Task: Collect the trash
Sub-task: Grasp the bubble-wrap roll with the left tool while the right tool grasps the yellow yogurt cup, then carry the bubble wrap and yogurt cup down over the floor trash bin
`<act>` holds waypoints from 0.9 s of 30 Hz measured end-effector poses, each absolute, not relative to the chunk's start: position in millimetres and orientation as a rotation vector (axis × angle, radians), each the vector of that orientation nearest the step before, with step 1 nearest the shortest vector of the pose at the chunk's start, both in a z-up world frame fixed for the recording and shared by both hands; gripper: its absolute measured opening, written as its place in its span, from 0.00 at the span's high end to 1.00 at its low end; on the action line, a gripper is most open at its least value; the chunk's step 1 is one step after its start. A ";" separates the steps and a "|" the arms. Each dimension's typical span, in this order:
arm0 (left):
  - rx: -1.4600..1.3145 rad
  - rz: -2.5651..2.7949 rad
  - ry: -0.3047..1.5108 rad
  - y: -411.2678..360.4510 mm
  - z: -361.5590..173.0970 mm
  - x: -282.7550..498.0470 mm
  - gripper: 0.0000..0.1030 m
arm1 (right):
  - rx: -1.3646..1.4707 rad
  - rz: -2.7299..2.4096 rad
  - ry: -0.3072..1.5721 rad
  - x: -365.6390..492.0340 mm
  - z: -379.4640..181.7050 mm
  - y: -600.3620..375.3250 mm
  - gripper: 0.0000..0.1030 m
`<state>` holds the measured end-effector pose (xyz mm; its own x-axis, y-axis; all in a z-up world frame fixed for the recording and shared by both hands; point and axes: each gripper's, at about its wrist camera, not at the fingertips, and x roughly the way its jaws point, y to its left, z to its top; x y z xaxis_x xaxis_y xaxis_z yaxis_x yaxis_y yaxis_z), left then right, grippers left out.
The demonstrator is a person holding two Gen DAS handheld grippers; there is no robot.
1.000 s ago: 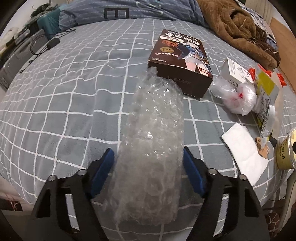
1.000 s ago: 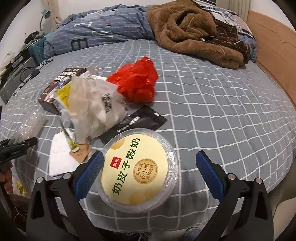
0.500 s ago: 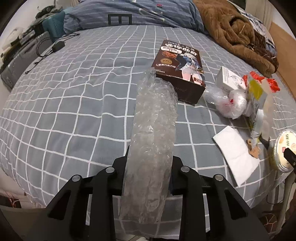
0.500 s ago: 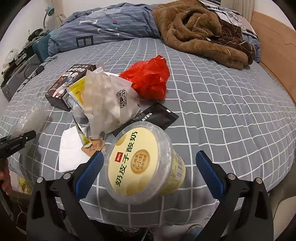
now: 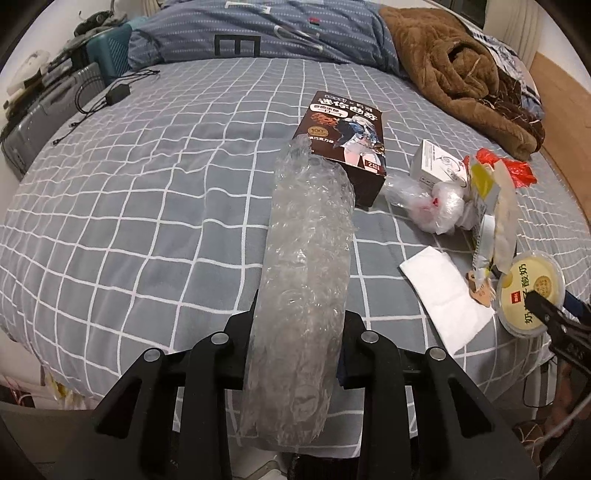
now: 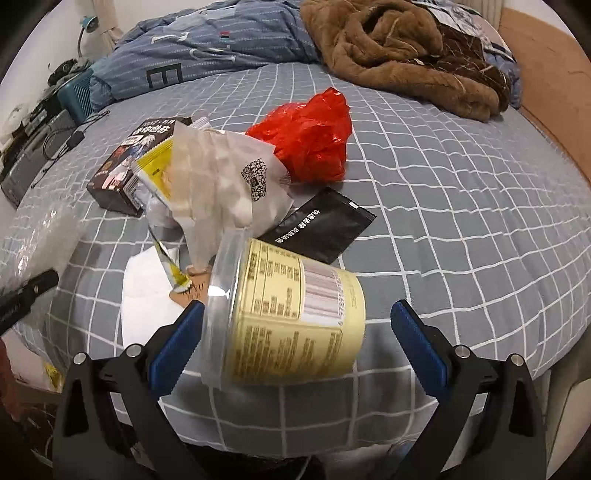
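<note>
My left gripper point(image 5: 299, 354) is shut on a long roll of clear bubble wrap point(image 5: 306, 266) that sticks out forward over the grey checked bed. My right gripper point(image 6: 291, 328) is open. A pale yellow yogurt cup point(image 6: 288, 314) with a clear lid lies tipped on its side between its blue fingers, lid to the left, touching the left finger point(image 6: 177, 339). The cup also shows in the left wrist view point(image 5: 530, 293). Other trash lies on the bed: a red plastic bag point(image 6: 306, 138), a black sachet point(image 6: 317, 229), a crumpled paper wrapper point(image 6: 221, 184), a white napkin point(image 5: 447, 295).
A brown snack box point(image 5: 345, 144) lies behind the bubble wrap, with a small white box point(image 5: 436, 162) and clear plastic bag point(image 5: 428, 206) to its right. A brown fleece point(image 6: 402, 51) and blue duvet point(image 5: 258, 33) are at the back. Suitcases point(image 5: 55, 107) stand left of the bed.
The left gripper closed on the bubble wrap and lifted it back. The yogurt cup tipped from upright onto its side between the open right fingers.
</note>
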<state>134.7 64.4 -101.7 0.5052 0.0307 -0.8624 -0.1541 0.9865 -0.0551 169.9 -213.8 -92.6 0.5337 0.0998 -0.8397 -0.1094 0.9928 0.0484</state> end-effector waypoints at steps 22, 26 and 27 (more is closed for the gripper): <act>-0.120 0.025 0.974 11.2 -49.8 83.4 0.72 | 0.039 0.171 0.886 118.5 -20.9 -233.0 0.35; -0.121 0.018 0.956 1.0 -35.7 63.0 0.72 | 0.046 0.181 0.867 97.5 -8.4 -240.3 0.35; -0.123 0.017 0.953 -1.3 -32.8 57.3 0.72 | 0.044 0.186 0.862 90.0 -4.7 -241.6 0.35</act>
<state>57.3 -1.3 -32.8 0.5799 -0.0395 -0.8137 -0.0689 0.9929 -0.0973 90.0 -241.6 -4.7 0.6358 0.1804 -0.7505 -0.1445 0.9829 0.1139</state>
